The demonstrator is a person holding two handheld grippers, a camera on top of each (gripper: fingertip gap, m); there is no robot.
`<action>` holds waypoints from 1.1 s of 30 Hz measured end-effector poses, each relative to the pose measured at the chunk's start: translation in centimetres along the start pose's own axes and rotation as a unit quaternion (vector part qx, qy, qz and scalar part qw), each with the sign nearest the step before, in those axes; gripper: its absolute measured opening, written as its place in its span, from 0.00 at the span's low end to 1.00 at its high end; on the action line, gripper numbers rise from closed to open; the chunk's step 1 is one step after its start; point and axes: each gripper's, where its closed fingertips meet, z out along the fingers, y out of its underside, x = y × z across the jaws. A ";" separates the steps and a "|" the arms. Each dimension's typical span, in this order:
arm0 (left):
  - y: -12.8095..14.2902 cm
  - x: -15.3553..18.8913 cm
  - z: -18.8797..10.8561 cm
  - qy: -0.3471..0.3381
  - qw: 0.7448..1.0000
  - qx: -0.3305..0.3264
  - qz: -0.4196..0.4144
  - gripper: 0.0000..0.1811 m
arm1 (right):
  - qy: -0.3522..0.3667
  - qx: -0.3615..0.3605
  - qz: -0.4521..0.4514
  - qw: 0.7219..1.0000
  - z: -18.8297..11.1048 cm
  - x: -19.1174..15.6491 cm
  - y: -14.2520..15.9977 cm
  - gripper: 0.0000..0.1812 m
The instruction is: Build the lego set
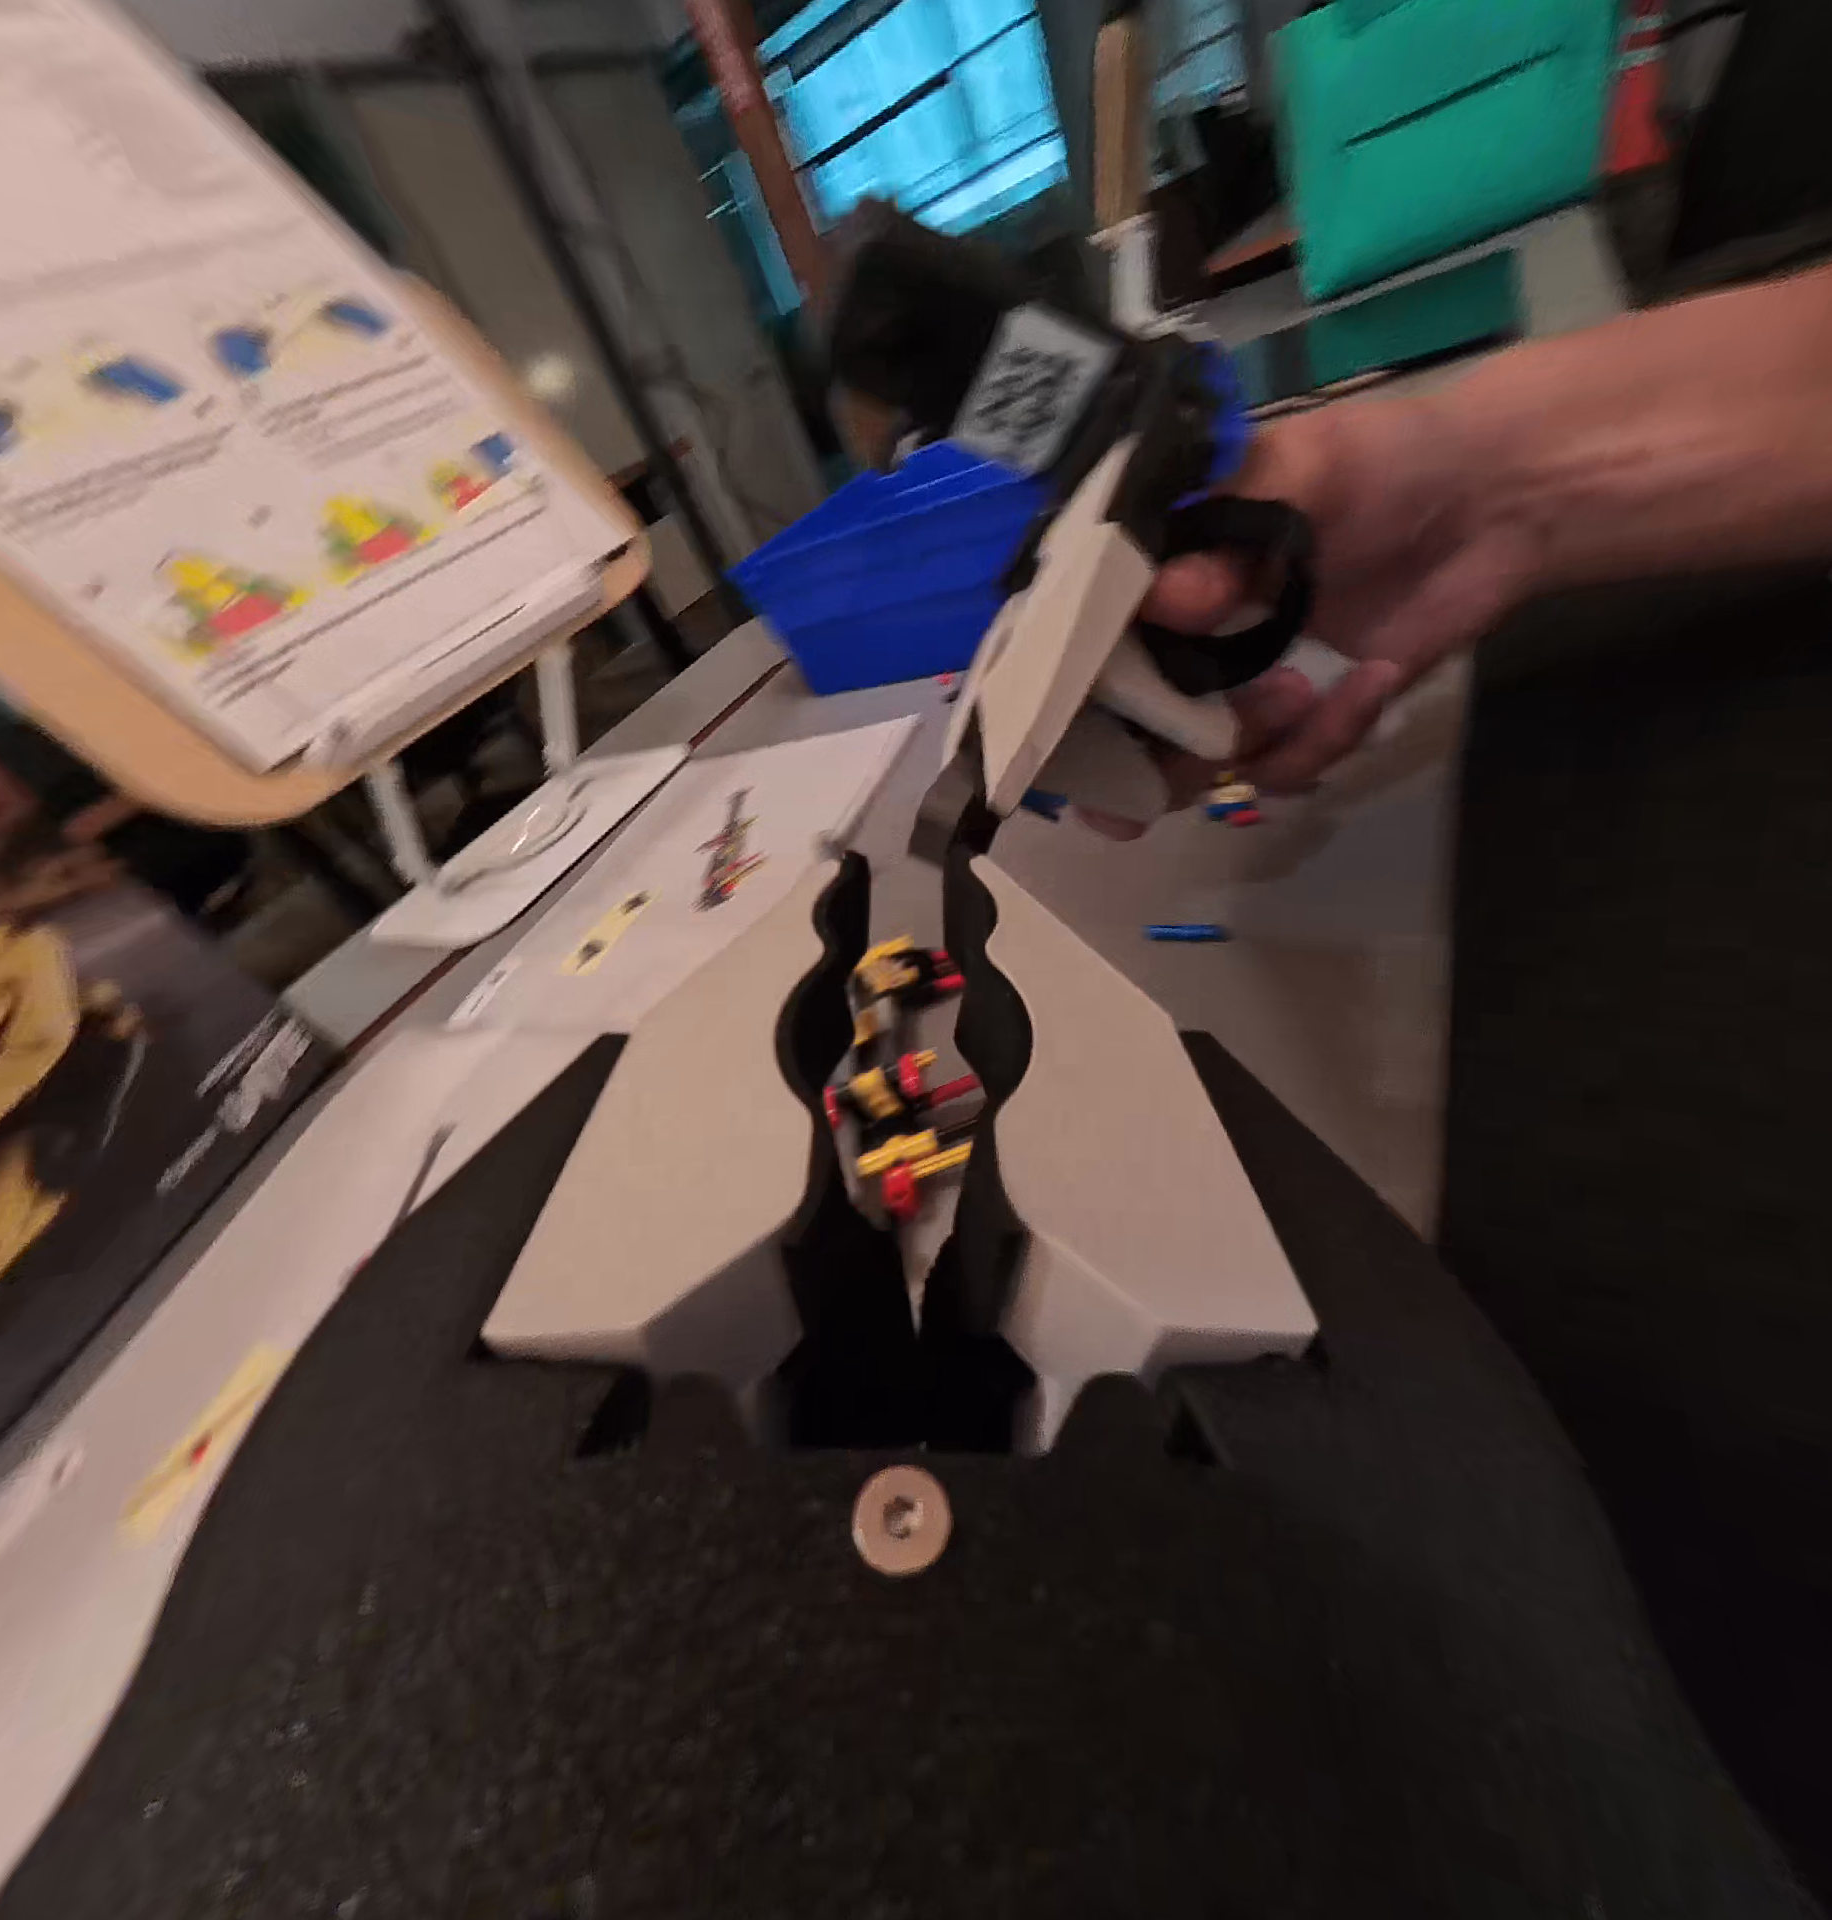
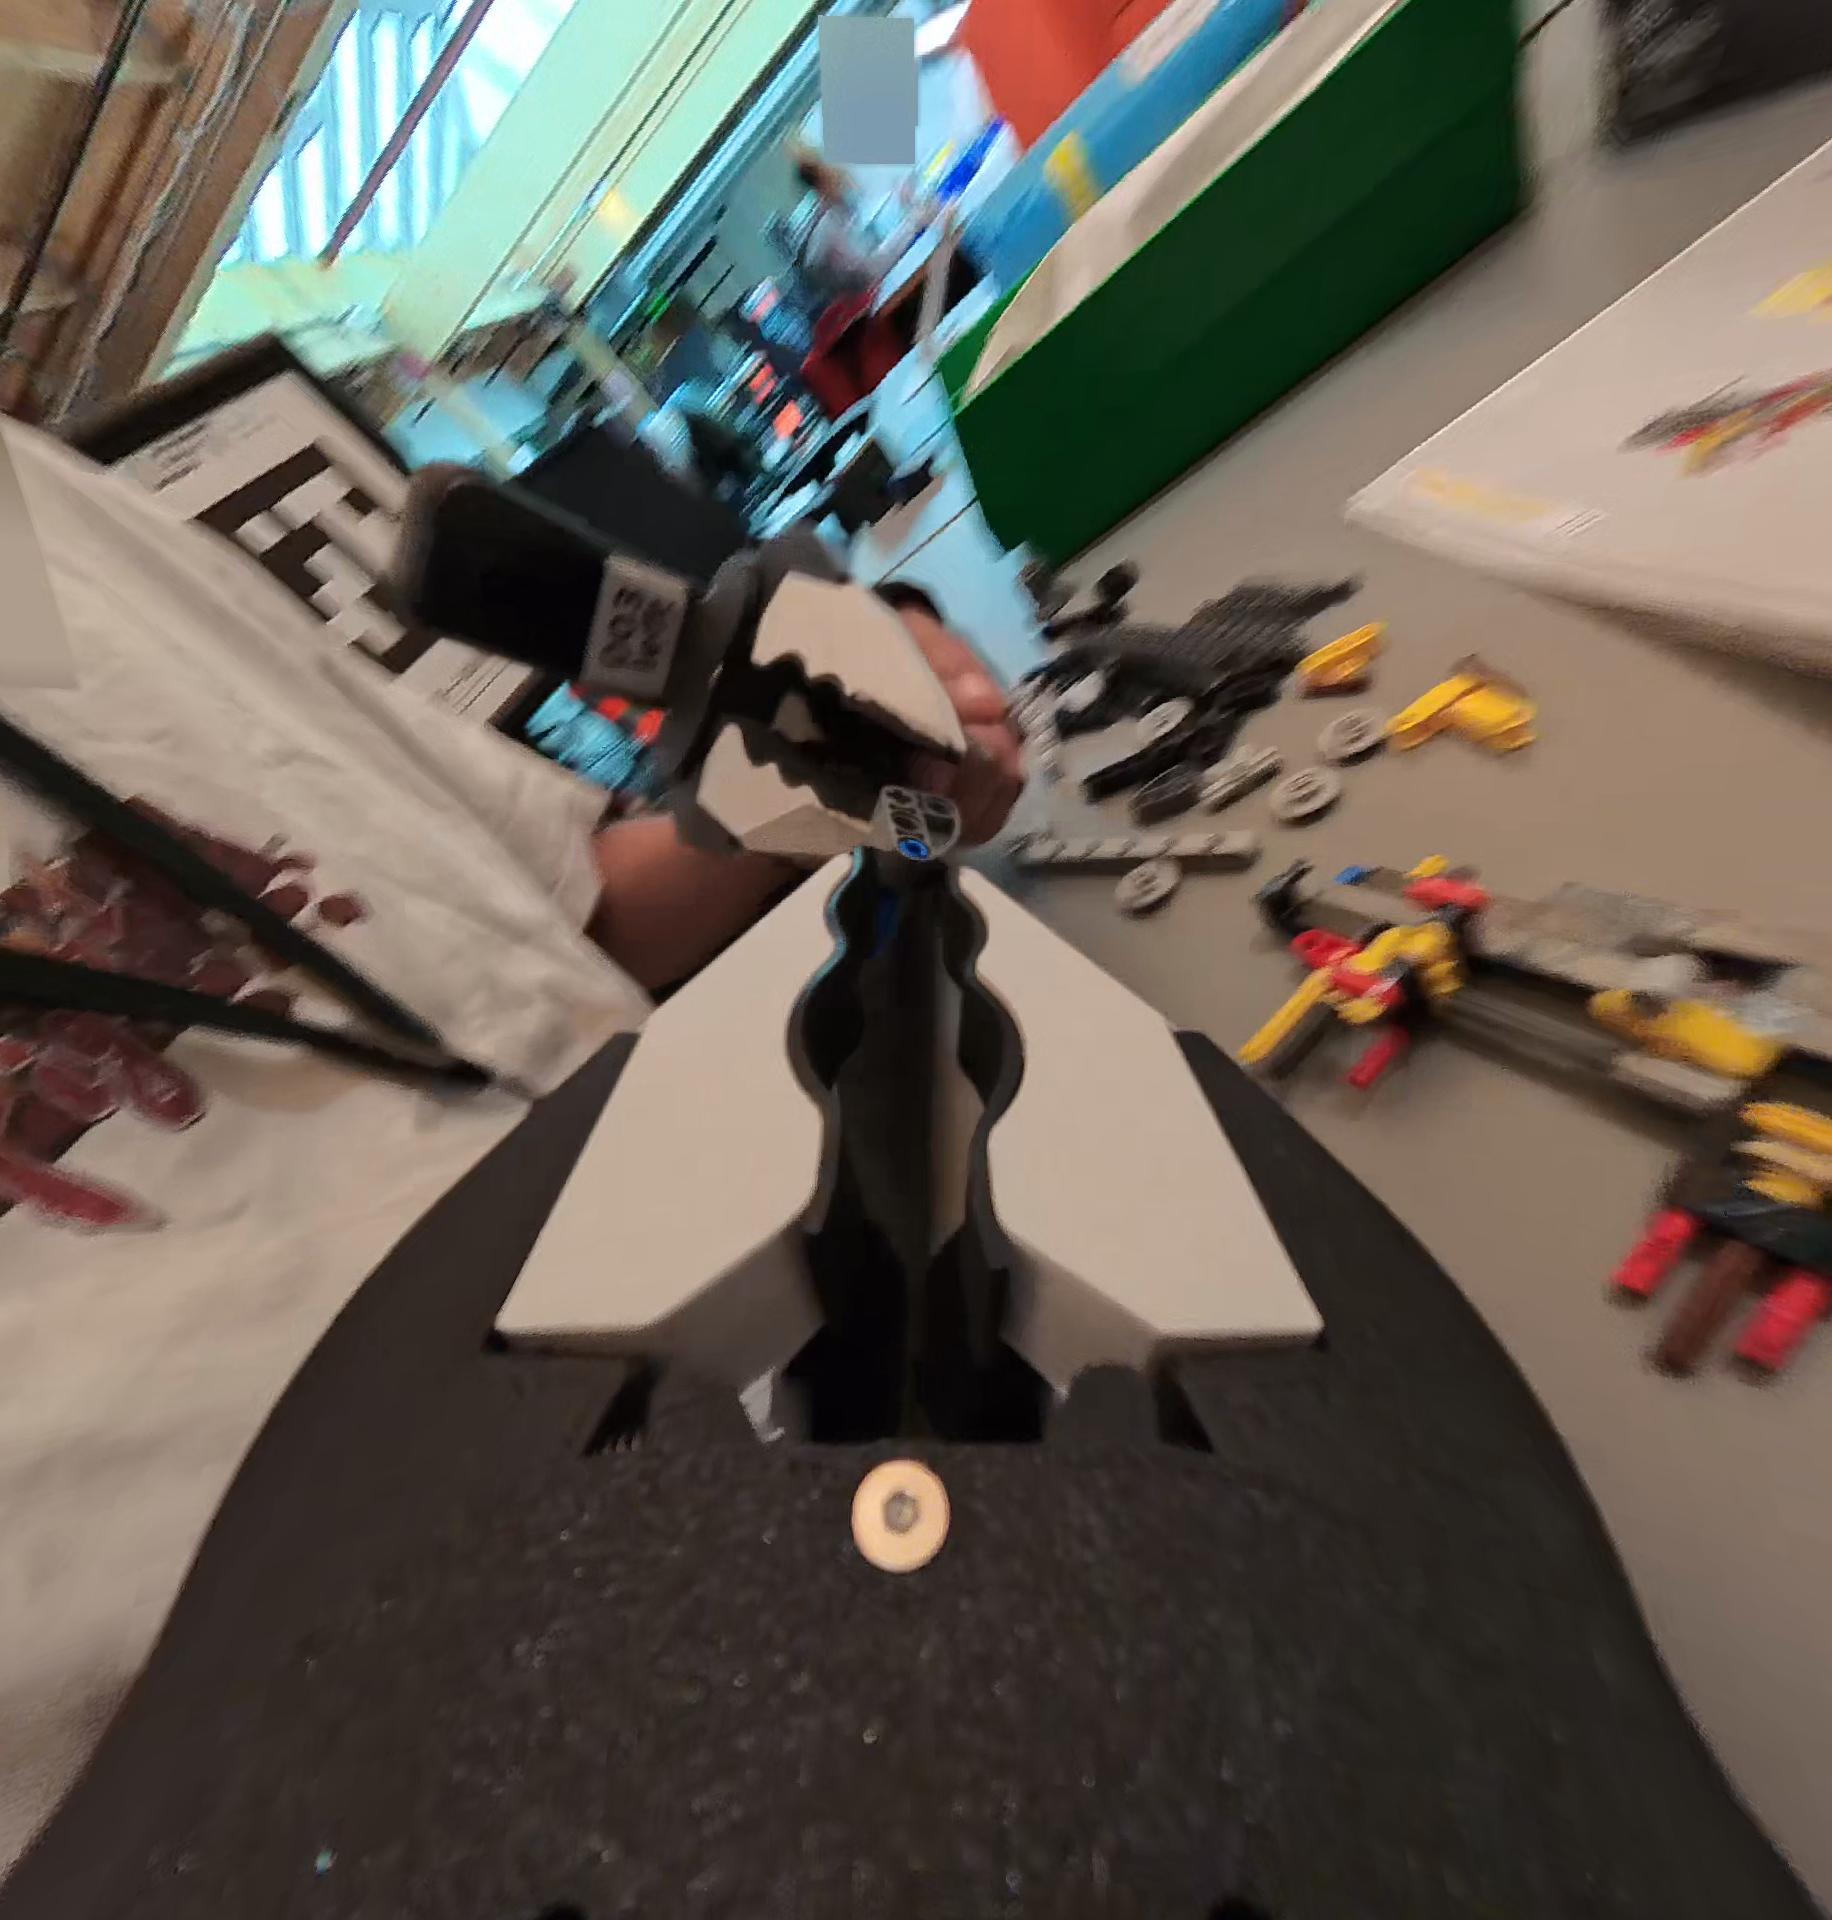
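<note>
Grey beam clamped in left gripper jaws — right gripper apparently pinching blue pin.

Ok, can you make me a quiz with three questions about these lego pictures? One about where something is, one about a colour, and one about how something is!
1. Where is the yellow-and-red lego build?
A in a box
B on the grey table
C in someone's hand

2. What colour is the bin in the left wrist view?
A blue
B orange
C pink

3. How is the big instruction sheet?
A rolled up
B crumpled
C propped up on a stand

Answers:
1 B, the build lies on the bare tabletop.
2 A, its ribbed walls are bright blue.
3 C, it leans on a tilted board with legs below.
</note>
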 end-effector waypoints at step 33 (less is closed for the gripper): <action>0.8 -4.3 -0.8 0.021 0.944 0.036 -0.328 0.14 | 0.441 0.205 -0.490 0.723 -5.0 4.3 -9.6 0.06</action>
